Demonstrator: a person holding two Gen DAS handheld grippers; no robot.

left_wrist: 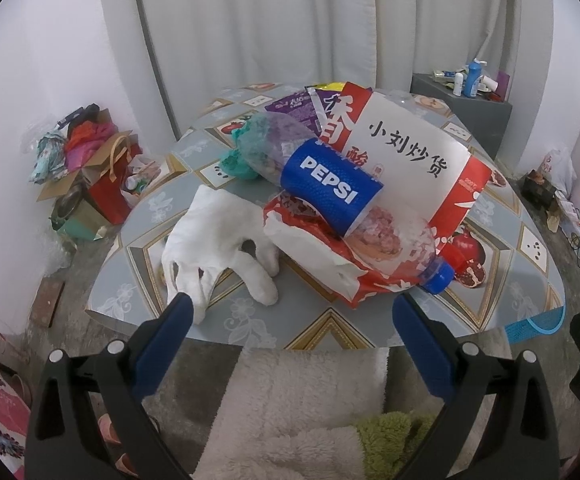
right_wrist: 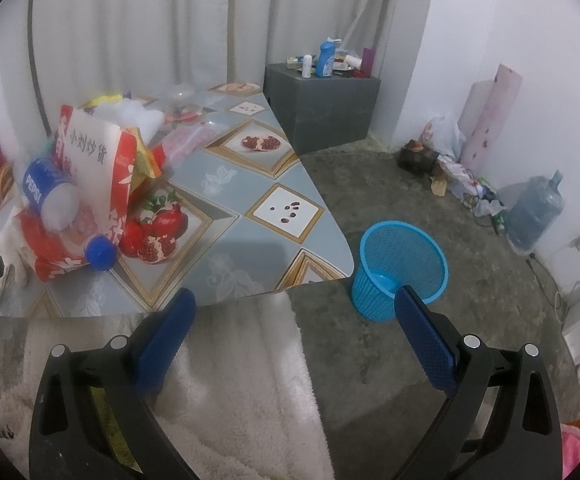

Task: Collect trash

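Observation:
A pile of trash lies on the patterned table [left_wrist: 249,320]. An empty Pepsi bottle [left_wrist: 332,188] with a blue cap lies across a red and white snack bag [left_wrist: 414,152]. A white glove [left_wrist: 217,240] lies to its left, near the front edge. My left gripper [left_wrist: 294,308] is open and empty, just short of the table edge, its left finger near the glove. My right gripper [right_wrist: 296,304] is open and empty at the table's right edge. The bottle [right_wrist: 45,188] and bag [right_wrist: 93,148] also show there, at far left. A blue mesh bin [right_wrist: 400,268] stands on the floor, right of the table.
A green crumpled item [left_wrist: 235,162] and purple wrappers [left_wrist: 298,106] lie behind the bottle. Clear plastic bags [right_wrist: 193,132] lie further back. A grey box [right_wrist: 322,100] with bottles stands in the corner. A water jug [right_wrist: 534,212] stands by the right wall. Bags and clutter [left_wrist: 89,168] sit on the floor at left.

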